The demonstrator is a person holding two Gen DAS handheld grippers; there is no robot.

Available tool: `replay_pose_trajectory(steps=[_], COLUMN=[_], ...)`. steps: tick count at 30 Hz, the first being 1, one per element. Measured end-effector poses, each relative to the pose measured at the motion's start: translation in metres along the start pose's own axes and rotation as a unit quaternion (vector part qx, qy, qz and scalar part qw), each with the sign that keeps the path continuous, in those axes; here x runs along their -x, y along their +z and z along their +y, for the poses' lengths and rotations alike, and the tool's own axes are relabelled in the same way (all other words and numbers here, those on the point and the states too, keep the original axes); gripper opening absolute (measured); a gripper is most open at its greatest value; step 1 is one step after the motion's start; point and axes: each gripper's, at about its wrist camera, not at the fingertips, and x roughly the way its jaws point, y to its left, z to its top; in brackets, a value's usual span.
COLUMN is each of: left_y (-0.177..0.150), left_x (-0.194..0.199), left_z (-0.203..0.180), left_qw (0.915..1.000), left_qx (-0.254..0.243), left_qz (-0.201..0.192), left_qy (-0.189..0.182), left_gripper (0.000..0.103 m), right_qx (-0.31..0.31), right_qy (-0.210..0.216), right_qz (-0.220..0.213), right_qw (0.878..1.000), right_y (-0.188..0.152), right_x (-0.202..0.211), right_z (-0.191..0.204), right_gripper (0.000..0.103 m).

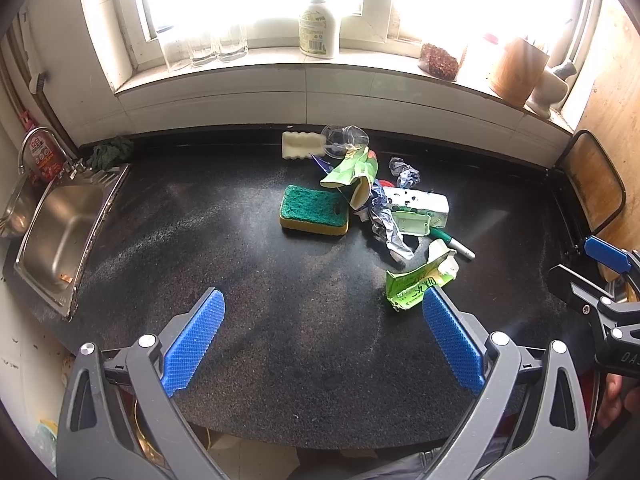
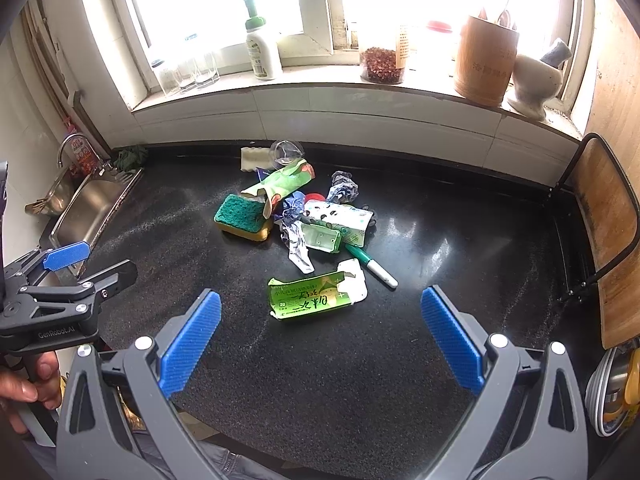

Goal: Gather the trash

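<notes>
A heap of trash lies on the black counter (image 1: 240, 272): a torn green carton (image 1: 420, 280) (image 2: 316, 296) nearest me, a green marker (image 2: 370, 266), crumpled foil wrappers (image 2: 298, 246), a white-green box (image 2: 340, 220), a green wrapper (image 2: 284, 180) and a clear plastic cup (image 2: 286, 150). My left gripper (image 1: 322, 334) is open and empty, short of the heap. My right gripper (image 2: 320, 334) is open and empty, just in front of the torn carton.
A green-yellow sponge (image 1: 314, 210) and a white sponge (image 1: 300, 145) lie by the heap. A steel sink (image 1: 60, 228) is at the left. A cutting board (image 2: 608, 236) stands at the right. The windowsill holds a bottle (image 1: 319, 28), glasses, a jar and a wooden holder (image 2: 486, 60).
</notes>
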Motion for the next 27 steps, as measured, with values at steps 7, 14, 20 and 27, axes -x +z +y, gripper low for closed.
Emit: replay_pose_trajectory(steps=[7, 14, 20, 27], left_y=[0.005, 0.007, 0.008, 0.015], left_x=[-0.003, -0.004, -0.007, -0.018], left_z=[0.000, 0.002, 0.001, 0.002], left_qw=[1.0000, 1.0000, 1.0000, 0.9999], left_qx=[0.001, 0.000, 0.000, 0.000], left_qz=[0.002, 0.003, 0.006, 0.013], left_qy=[0.002, 0.001, 0.002, 0.000], left_gripper=[0.097, 0.096, 0.097, 0.096], right_qx=[0.000, 0.001, 0.000, 0.000], right_qy=[0.002, 0.003, 0.002, 0.004], right_qz=[0.000, 0.002, 0.003, 0.008], right_qw=[1.000, 1.000, 1.000, 1.000], right_y=[0.001, 0.003, 0.005, 0.009], right_x=[-0.002, -0.004, -0.007, -0.013], right_z=[0.001, 0.002, 0.001, -0.003], right_gripper=[0.097, 0.097, 0.097, 0.097])
